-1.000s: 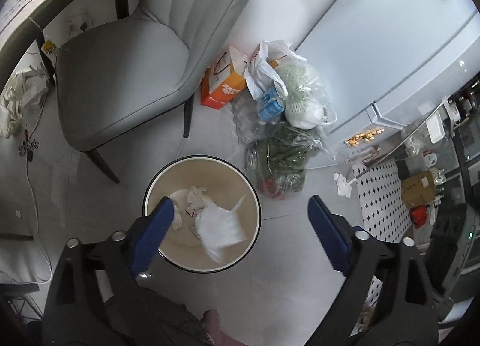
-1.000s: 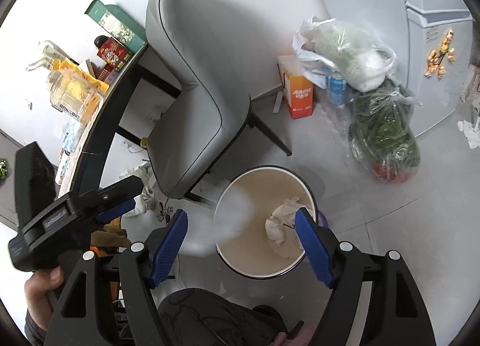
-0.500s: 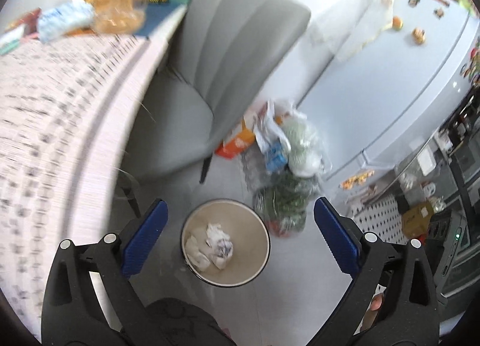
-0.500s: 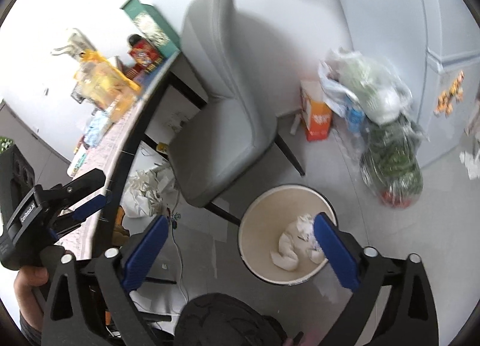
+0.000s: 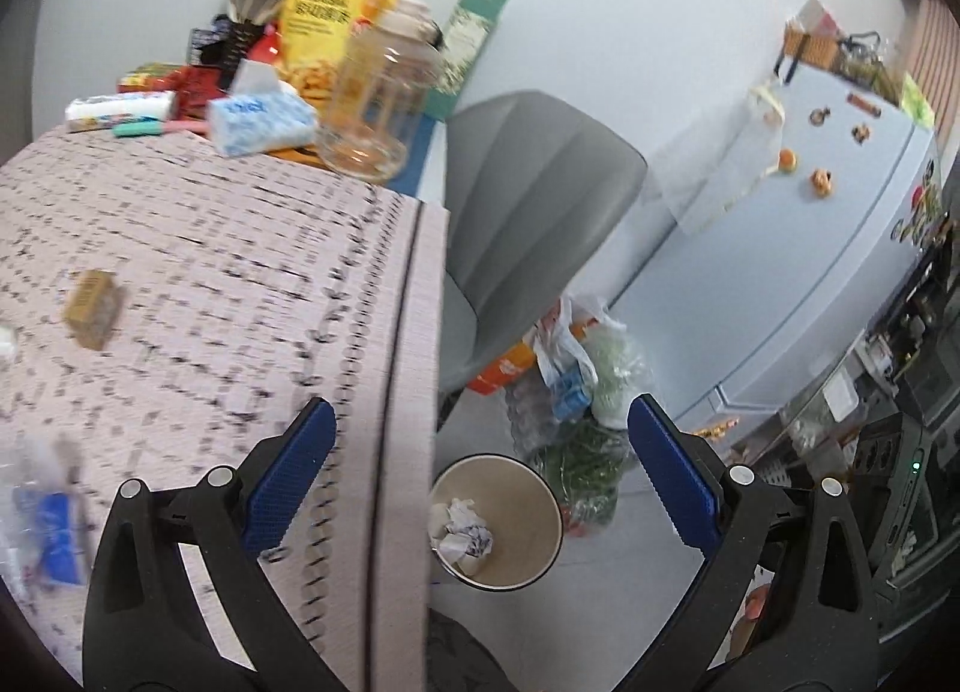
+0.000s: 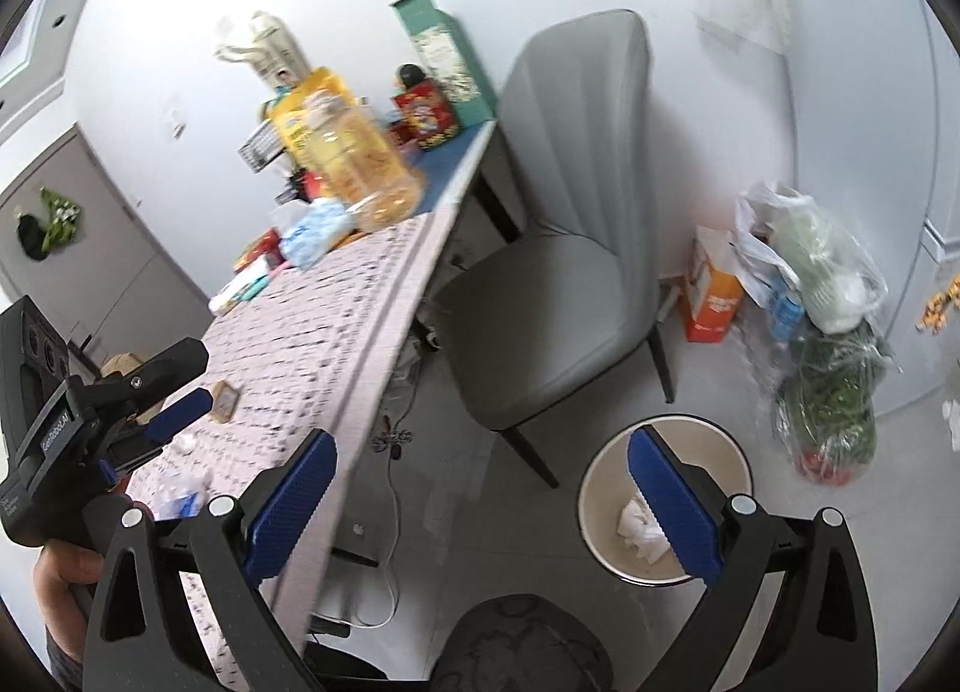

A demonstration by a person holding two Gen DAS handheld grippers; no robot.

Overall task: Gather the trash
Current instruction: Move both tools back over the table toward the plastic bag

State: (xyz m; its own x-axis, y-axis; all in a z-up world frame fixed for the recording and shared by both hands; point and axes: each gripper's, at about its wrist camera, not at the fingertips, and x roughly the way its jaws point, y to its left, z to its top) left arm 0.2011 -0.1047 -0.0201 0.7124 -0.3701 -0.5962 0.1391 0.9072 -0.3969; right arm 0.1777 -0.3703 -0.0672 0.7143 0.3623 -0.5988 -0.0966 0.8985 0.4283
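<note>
A round beige trash bin (image 5: 528,560) stands on the floor beside the table and holds crumpled white paper (image 5: 462,533). It also shows in the right wrist view (image 6: 606,488). My left gripper (image 5: 480,470) is open and empty, above the table edge and the bin. My right gripper (image 6: 480,488) is open and empty, above the floor between table and bin. On the patterned tablecloth (image 5: 210,284) lie a small brown box (image 5: 93,305), a blue wrapper (image 5: 54,530) and white scraps. The left gripper shows in the right wrist view (image 6: 174,404).
A grey chair (image 6: 558,284) stands at the table. Food packets, a clear jar (image 5: 378,104) and a tissue pack (image 5: 261,122) crowd the table's far end. Plastic bags of groceries (image 6: 822,332) and an orange carton (image 6: 714,296) sit by the fridge (image 5: 810,248).
Both grippers have risen from right above the bin and swung toward the table. The tabletop has come into view. Paper dropped a second ago lies in the bin.
</note>
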